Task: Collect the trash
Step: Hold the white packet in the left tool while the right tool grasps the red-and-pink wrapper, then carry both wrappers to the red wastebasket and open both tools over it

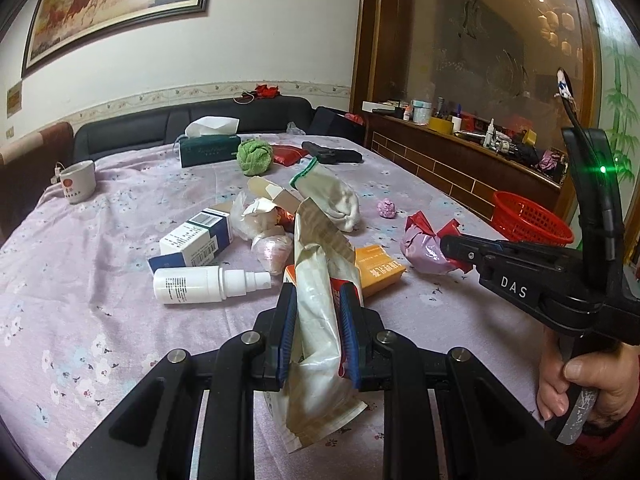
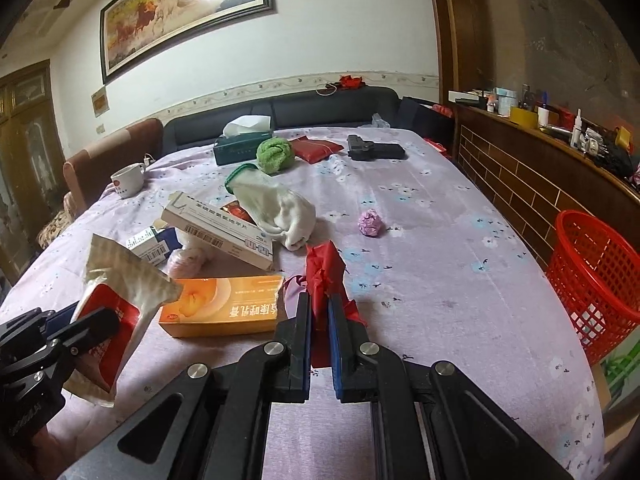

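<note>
Half the red basket (image 2: pixel 596 280) cut off

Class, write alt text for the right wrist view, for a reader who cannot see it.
The right gripper is shut on a red wrapper above a table with a lilac floral cloth. An orange box, a white glove and other litter lie ahead; a red basket stands at the table's right edge.

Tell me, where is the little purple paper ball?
The purple paper ball lies alone on the flowery cloth in the right wrist view, right of the white glove and left of the red basket.
</note>
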Available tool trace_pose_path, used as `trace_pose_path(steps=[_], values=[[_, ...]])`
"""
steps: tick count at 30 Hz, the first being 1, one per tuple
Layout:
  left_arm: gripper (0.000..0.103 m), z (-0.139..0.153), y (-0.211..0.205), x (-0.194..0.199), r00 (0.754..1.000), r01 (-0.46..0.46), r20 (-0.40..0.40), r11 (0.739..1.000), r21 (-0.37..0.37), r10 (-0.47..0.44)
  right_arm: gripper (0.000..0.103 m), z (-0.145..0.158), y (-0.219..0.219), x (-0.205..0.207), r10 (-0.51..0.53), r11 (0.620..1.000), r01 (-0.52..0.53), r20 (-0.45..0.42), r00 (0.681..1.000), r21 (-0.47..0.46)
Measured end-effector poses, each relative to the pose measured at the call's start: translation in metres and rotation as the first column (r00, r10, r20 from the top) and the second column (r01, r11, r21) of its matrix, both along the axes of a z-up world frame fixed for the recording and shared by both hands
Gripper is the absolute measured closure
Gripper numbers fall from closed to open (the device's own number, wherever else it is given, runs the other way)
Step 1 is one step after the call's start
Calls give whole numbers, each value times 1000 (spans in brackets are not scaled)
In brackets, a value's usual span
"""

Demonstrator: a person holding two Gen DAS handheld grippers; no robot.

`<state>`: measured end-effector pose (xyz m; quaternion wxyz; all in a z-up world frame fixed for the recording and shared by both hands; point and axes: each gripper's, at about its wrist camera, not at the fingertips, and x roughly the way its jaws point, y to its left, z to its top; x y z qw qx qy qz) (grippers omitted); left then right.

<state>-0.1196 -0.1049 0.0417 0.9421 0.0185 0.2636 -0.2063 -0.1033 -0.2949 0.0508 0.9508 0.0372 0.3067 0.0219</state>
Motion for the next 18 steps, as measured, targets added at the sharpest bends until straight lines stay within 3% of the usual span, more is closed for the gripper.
trace_pose_path(steps=[18], values=[[82, -1, 0, 0, 1000, 0, -5, 1000, 2, 0, 95, 3, 0, -3, -18, 999, 19, 10, 1000, -27]])
